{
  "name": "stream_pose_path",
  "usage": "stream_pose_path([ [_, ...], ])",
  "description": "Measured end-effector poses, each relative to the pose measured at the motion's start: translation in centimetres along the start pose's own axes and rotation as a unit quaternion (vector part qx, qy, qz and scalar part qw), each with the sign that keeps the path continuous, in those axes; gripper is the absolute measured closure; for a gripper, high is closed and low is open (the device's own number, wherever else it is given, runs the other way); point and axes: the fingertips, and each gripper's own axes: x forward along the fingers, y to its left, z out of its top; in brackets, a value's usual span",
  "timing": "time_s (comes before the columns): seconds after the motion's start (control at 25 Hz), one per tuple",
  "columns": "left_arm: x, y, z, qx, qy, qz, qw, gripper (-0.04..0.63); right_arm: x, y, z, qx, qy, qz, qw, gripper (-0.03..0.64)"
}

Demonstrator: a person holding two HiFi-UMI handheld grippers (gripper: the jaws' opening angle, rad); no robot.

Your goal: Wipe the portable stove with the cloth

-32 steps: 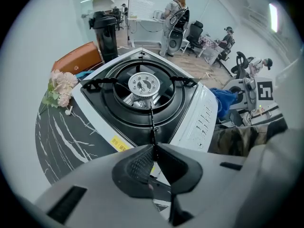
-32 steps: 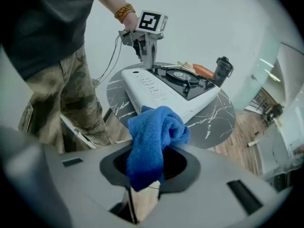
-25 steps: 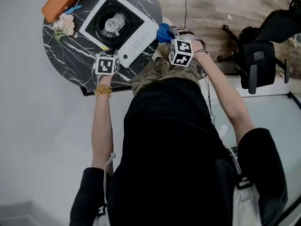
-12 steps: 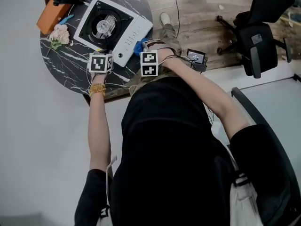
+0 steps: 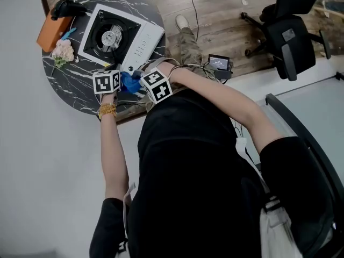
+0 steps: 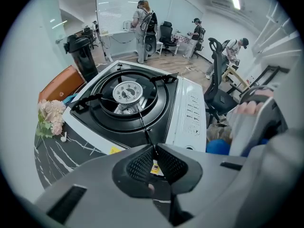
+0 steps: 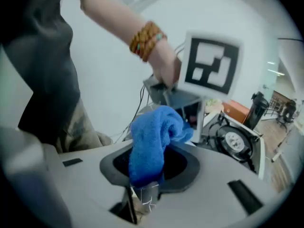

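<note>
Right gripper (image 7: 147, 161), clamping the blue cloth (image 7: 151, 139), has swung over beside the closed left gripper (image 6: 154, 151).

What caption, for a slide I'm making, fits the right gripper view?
Right gripper clamps a blue cloth, with the portable stove just beyond.

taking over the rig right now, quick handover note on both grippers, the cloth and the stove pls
Left gripper: jaws shut, empty, at the near corner of the white portable stove with the black burner well.
Right gripper: shut on the blue terry cloth, held right beside the left gripper, just off the stove's control-panel corner.
The stove sits on the round black marbled table.
Done: cloth gripped. How much is wiped can't be told.
Left: bring the cloth onto the stove, then wipe the top and panel.
</note>
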Motion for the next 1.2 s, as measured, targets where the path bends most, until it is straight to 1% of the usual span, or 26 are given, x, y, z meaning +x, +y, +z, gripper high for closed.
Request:
stream_pose_path([
  [0.04, -0.1, 0.0, -0.1, -0.004, -0.003, -0.002, 1.0, 0.569, -1.4, -0.5, 1.4, 0.001, -0.031, -0.006, 0.999, 0.525],
  [0.08, -0.1, 0.1, -0.1, -0.01, -0.007, -0.005, 0.9999, 0.569, -2.7, -1.0, 2.3, 0.001, -0.051, -0.014, 0.999, 0.525],
  [0.16, -0.1, 0.1, 0.1, -0.027, -0.018, -0.013, 0.9994, 0.569, -4.8, -2.2, 2.6, -0.003, -0.065, -0.037, 0.997, 0.523],
  [0.24, -0.1, 0.1, 0.2, -0.05, -0.034, -0.023, 0.9979, 0.569, -6.1, -3.3, 1.6, 0.0, -0.062, -0.061, 0.996, 0.523],
  [0.32, -0.3, 0.1, 0.2, -0.067, -0.052, -0.023, 0.9961, 0.569, -7.1, -4.4, 0.3, 0.016, -0.055, -0.082, 0.995, 0.523],
  [0.44, -0.3, 0.2, 0.4, -0.069, -0.077, -0.004, 0.9946, 0.569, -8.9, -5.9, -1.6, 0.038, -0.042, -0.113, 0.992, 0.523],
  [0.48, -0.4, 0.1, 0.4, -0.074, -0.092, 0.001, 0.993, 0.569, -9.6, -6.2, -2.1, 0.047, -0.039, -0.121, 0.991, 0.523],
  [0.52, -0.9, 0.0, 0.2, -0.092, -0.115, 0.002, 0.9891, 0.569, -10.3, -6.3, -2.4, 0.061, -0.039, -0.128, 0.989, 0.523],
  [0.56, -2.0, -0.2, 0.2, -0.125, -0.149, -0.004, 0.9808, 0.569, -11.1, -6.3, -2.4, 0.081, -0.043, -0.132, 0.987, 0.522],
  [0.6, -3.6, -0.2, 0.5, -0.169, -0.195, -0.016, 0.966, 0.569, -12.0, -6.6, -2.4, 0.099, -0.049, -0.136, 0.984, 0.522],
  [0.64, -5.4, -0.2, 1.3, -0.215, -0.25, -0.03, 0.9437, 0.569, -13.0, -7.4, -2.6, 0.108, -0.054, -0.138, 0.983, 0.522],
  [0.68, -6.9, -0.2, 2.3, -0.258, -0.302, -0.041, 0.9166, 0.569, -14.1, -8.8, -3.1, 0.104, -0.054, -0.137, 0.984, 0.522],
  [0.72, -8.1, -0.2, 3.0, -0.293, -0.34, -0.044, 0.8925, 0.568, -14.9, -10.3, -3.7, 0.092, -0.05, -0.134, 0.985, 0.522],
  [0.76, -8.6, -0.3, 3.2, -0.314, -0.355, -0.036, 0.8799, 0.568, -15.5, -11.8, -4.3, 0.079, -0.042, -0.129, 0.988, 0.522],
  [0.8, -8.5, -0.4, 2.9, -0.319, -0.348, -0.018, 0.8814, 0.568, -15.8, -13.3, -4.8, 0.067, -0.033, -0.125, 0.989, 0.522],
  [0.84, -8.0, -0.4, 2.4, -0.31, -0.327, 0.007, 0.8928, 0.565, -16.0, -15.0, -5.3, 0.057, -0.023, -0.121, 0.991, 0.522],
  [0.88, -7.2, -0.5, 2.0, -0.294, -0.299, 0.034, 0.9073, 0.557, -16.2, -16.9, -5.8, 0.046, -0.013, -0.118, 0.992, 0.522],
  [0.92, -6.3, -0.6, 1.8, -0.279, -0.27, 0.056, 0.9197, 0.541, -16.4, -19.3, -6.3, 0.029, -0.001, -0.116, 0.993, 0.522],
  [0.96, -5.4, -0.8, 1.7, -0.271, -0.245, 0.071, 0.9284, 0.498, -16.4, -22.0, -6.9, 0.006, 0.015, -0.115, 0.993, 0.522],
  [1.0, -4.6, -0.9, 1.6, -0.269, -0.223, 0.083, 0.9334, 0.445, -16.3, -25.0, -7.5, -0.025, 0.033, -0.116, 0.992, 0.522],
  [1.04, -3.9, -0.9, 1.4, -0.273, -0.204, 0.094, 0.9354, 0.422, -16.0, -28.1, -8.0, -0.064, 0.053, -0.116, 0.99, 0.522],
  [1.08, -3.4, -1.0, 1.2, -0.281, -0.188, 0.107, 0.935, 0.409, -15.5, -31.1, -8.3, -0.108, 0.072, -0.113, 0.985, 0.522],
  [1.12, -2.9, -1.1, 0.8, -0.296, -0.174, 0.117, 0.9317, 0.405, -14.8, -33.9, -8.4, -0.154, 0.089, -0.105, 0.978, 0.522],
  [1.16, -2.5, -1.3, 0.5, -0.32, -0.165, 0.126, 0.9245, 0.403, -14.2, -36.4, -8.5, -0.198, 0.104, -0.093, 0.97, 0.522],
  [1.2, -2.2, -1.6, 0.0, -0.354, -0.159, 0.132, 0.9121, 0.398, -13.5, -38.6, -8.3, -0.238, 0.118, -0.079, 0.961, 0.522],
])
